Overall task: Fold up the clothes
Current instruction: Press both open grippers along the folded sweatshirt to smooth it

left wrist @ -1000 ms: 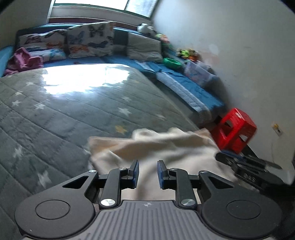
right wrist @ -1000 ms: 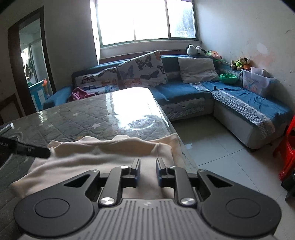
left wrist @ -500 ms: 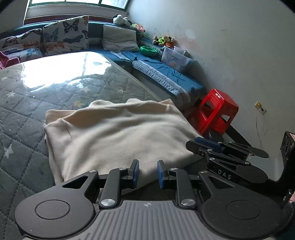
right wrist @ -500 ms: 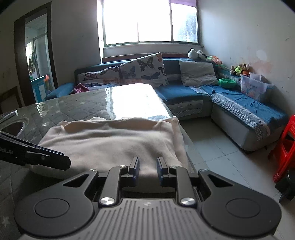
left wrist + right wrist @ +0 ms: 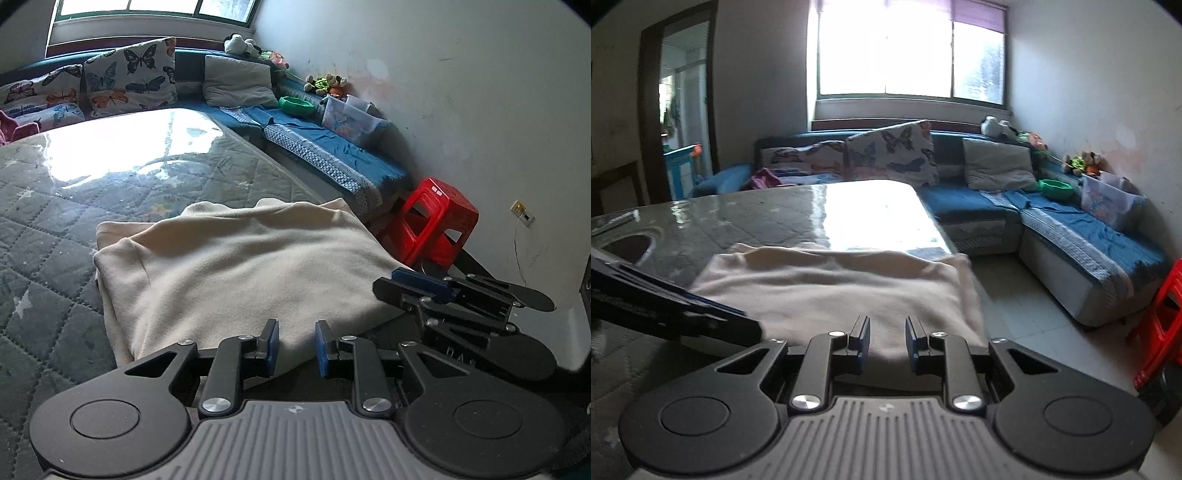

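A cream garment (image 5: 240, 273) lies folded and flat at the near right corner of the table (image 5: 55, 206), which has a grey-green quilted cover with stars. My left gripper (image 5: 297, 345) hovers at the garment's near edge, jaws narrowly open, pads not pressing the cloth. My right gripper (image 5: 886, 343) sits at the same near edge of the garment (image 5: 831, 291), close to the table's right side, also narrowly open with nothing pinched. Each gripper shows in the other's view: the right gripper (image 5: 399, 290) to the right, the left gripper (image 5: 738, 321) to the left.
A blue corner sofa (image 5: 332, 155) with butterfly cushions (image 5: 129, 77) runs behind and to the right of the table. On it are a pink garment (image 5: 14, 129), a green bowl (image 5: 297, 105) and a clear box (image 5: 351, 118). A red stool (image 5: 436, 221) stands on the tiled floor (image 5: 1015, 314).
Both grippers have drawn back toward the garment's near edge. The cloth, bunched up close in front of the left fingers a second ago, now lies flat on the table.
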{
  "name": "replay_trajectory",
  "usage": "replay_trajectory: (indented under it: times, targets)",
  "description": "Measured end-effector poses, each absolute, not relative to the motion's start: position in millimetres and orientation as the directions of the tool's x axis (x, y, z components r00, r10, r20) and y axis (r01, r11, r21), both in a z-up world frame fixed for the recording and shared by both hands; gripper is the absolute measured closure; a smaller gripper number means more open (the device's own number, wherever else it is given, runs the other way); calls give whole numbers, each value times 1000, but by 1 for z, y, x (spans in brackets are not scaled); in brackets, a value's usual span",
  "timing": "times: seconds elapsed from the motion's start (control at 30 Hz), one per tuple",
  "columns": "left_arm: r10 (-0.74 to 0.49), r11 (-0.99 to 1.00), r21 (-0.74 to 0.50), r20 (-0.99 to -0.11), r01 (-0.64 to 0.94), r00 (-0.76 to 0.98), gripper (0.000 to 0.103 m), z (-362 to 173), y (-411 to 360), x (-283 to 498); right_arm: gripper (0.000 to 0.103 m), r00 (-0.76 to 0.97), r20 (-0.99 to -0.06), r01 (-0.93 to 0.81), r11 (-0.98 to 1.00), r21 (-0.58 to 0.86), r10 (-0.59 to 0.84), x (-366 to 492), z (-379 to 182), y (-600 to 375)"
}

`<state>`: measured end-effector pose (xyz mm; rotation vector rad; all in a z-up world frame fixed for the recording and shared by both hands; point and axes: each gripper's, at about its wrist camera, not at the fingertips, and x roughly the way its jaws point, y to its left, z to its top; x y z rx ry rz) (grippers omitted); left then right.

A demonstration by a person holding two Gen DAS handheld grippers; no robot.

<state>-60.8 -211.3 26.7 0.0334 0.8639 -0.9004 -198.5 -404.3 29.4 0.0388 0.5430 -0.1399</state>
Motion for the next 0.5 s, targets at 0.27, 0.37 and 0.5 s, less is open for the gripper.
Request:
replay_trajectory:
  times: [0.27,0.37,0.5]
  targets:
    - [-668,649,-312,-671,694,322,79,28,-207,-62,82,833,-543,121,993,-10,-107,-192,19,-393]
    - [-673,650,-320,-665,689,325,79,31,-201,-64,82,838,-535,122,993,-8,-107,-195,25,-393]
    - [-673,660,-324,-656,678,342,79,35,-190,-66,81,851,-518,101,995,-7,-90,-196,30,-386]
